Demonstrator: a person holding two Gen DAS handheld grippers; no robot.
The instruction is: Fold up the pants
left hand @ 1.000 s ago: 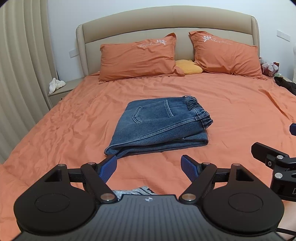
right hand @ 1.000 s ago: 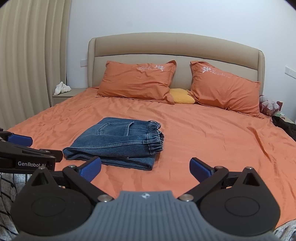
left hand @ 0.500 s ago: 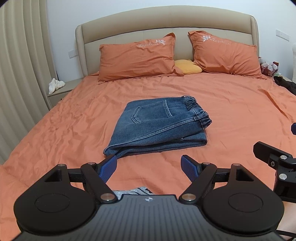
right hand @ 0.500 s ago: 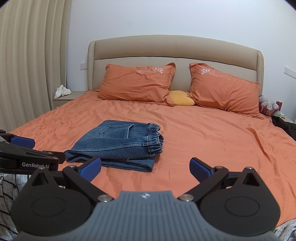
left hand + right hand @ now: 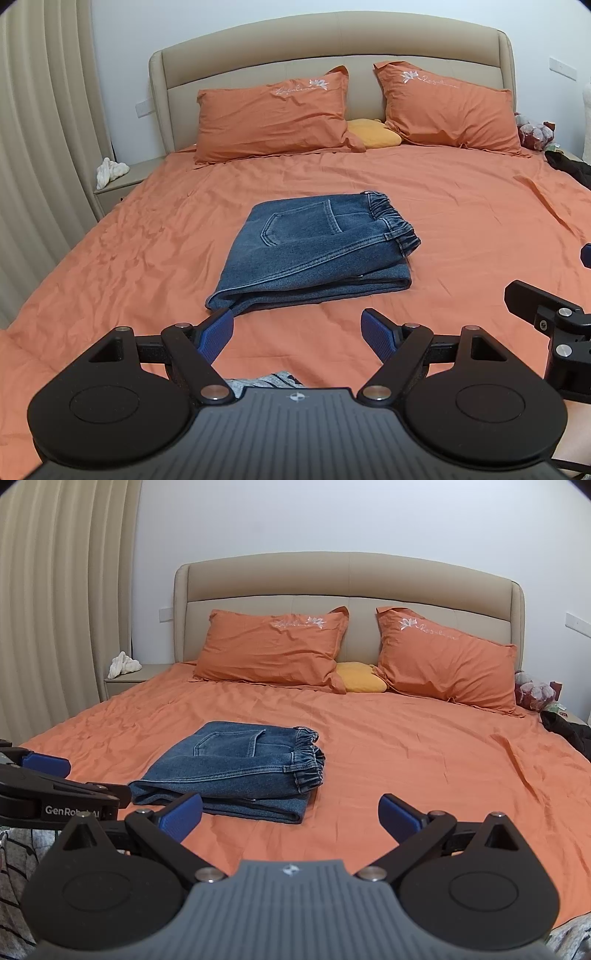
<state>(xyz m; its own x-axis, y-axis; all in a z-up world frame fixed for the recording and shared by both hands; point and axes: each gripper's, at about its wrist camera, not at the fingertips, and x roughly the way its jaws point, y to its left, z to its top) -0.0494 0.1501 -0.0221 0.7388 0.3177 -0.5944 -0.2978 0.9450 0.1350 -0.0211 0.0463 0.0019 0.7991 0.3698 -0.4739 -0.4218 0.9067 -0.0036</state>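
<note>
Jeans (image 5: 314, 251) folded on bed; left hand-held gripper (image 5: 297, 332), right hand-held gripper (image 5: 291, 814) spread wide, empty.

White letters "GenRob… AI" stand on the left claw (image 5: 48, 771), at the frame's lower left; pillow writing is too small.

Both wrist views face the headboard (image 5: 332, 48) from the bed's foot.

Home bedroom: wide bed (image 5: 406, 746) in orange sheets, padded headboard (image 5: 347, 587), two pillows (image 5: 273, 646), nightstand (image 5: 129, 677), pleated curtains (image 5: 55, 609).
</note>
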